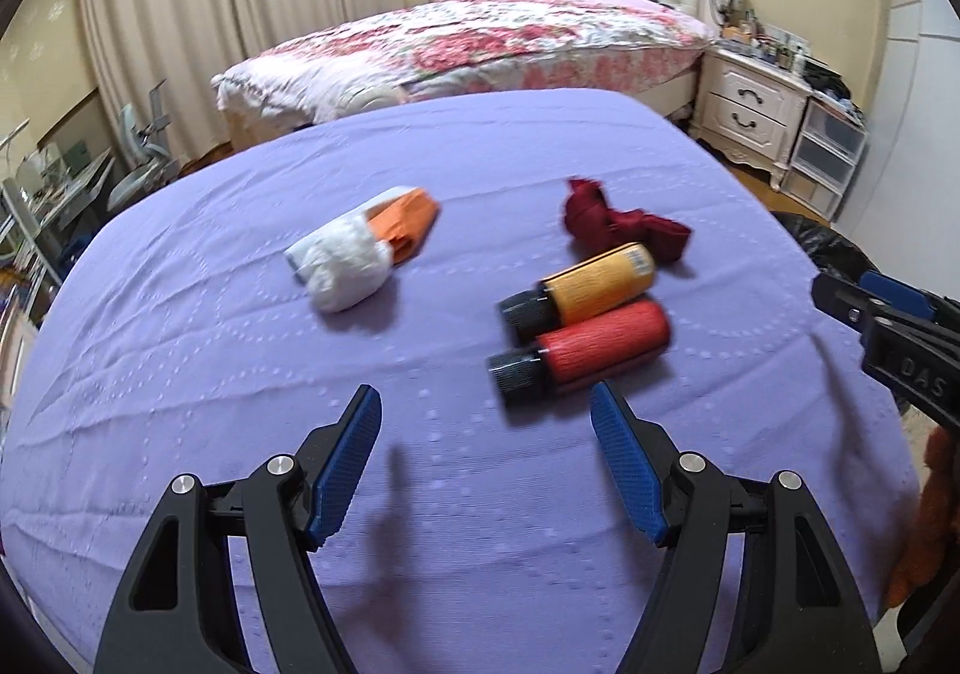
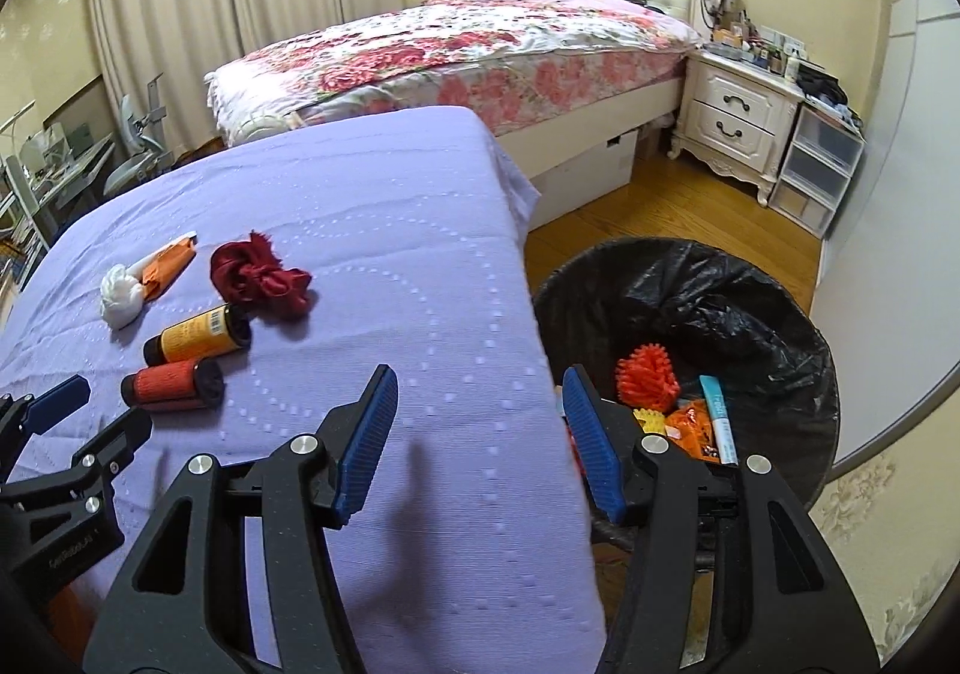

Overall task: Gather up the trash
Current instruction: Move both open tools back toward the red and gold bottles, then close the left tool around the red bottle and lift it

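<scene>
A surface (image 1: pixel 180 350) covered in a lilac quilted cloth is seen carrying four loose items. Furthest to the left, a crumpled white tissue wad (image 1: pixel 345 269) is found touching an orange packet (image 1: pixel 405 221). To the right of these, a dark red crumpled cloth (image 1: pixel 618 221) lies near the far side, and just in front of it two bottles with black caps lie side by side and touching: a yellow-labelled bottle (image 1: pixel 591 287) and a red-labelled bottle (image 1: pixel 585 353). The left tool (image 1: pixel 486 452) is held above the cloth short of the bottles, its blue-padded fingers spread apart, with nothing between them. The right tool (image 2: pixel 480 434) is held over the right-hand edge of the surface, likewise spread and empty; only its tip is visible at the right margin of the left wrist view. Beyond that edge, on the wooden floor (image 2: pixel 672 206), a bin lined with a black bag (image 2: pixel 690 302) is observed. Inside it an orange spiky ball (image 2: pixel 648 377), a light blue tube (image 2: pixel 720 422) and orange wrappers (image 2: pixel 693 425) are recorded. A bed with a floral cover (image 2: pixel 456 50) and a white nightstand (image 2: pixel 738 116) are noted in the background.
</scene>
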A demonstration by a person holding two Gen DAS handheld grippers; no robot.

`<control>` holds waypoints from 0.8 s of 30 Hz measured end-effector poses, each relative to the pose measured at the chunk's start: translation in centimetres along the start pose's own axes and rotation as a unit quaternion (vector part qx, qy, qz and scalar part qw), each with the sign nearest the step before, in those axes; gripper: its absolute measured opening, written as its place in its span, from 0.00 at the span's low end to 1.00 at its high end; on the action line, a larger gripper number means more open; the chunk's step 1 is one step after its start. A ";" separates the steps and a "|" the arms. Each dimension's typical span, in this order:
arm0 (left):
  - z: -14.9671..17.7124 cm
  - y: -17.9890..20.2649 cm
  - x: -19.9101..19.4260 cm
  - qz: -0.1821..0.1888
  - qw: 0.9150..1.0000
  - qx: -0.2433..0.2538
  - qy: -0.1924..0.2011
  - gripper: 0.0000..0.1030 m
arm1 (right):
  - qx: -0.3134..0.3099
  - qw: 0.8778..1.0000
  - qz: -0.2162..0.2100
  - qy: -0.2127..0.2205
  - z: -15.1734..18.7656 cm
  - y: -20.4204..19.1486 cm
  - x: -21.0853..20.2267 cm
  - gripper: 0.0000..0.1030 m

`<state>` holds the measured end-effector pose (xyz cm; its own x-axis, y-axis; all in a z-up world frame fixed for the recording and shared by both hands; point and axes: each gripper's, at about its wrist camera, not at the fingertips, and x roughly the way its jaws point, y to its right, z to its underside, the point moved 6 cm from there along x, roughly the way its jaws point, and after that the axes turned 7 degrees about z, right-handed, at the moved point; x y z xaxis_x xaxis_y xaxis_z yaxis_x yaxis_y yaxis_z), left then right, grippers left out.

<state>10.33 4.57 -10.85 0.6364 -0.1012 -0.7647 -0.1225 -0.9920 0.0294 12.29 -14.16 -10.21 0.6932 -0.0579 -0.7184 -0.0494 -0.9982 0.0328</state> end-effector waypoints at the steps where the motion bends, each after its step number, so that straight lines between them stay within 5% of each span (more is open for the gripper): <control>1: 0.0 -0.5 0.1 0.000 1.000 -0.006 -0.003 0.68 | -0.003 1.000 -0.001 -0.001 0.0 -0.3 0.0 0.54; 24: -2.4 -4.3 3.7 -0.014 0.999 -0.045 -0.025 0.68 | -0.031 0.999 -0.010 -0.012 0.0 -3.1 0.7 0.55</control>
<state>15.06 8.31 -12.21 0.5997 -0.0725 -0.7969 -0.0349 -0.9973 0.0645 12.93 -11.16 -10.88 0.6760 -0.0387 -0.7359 0.0088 -0.9981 0.0606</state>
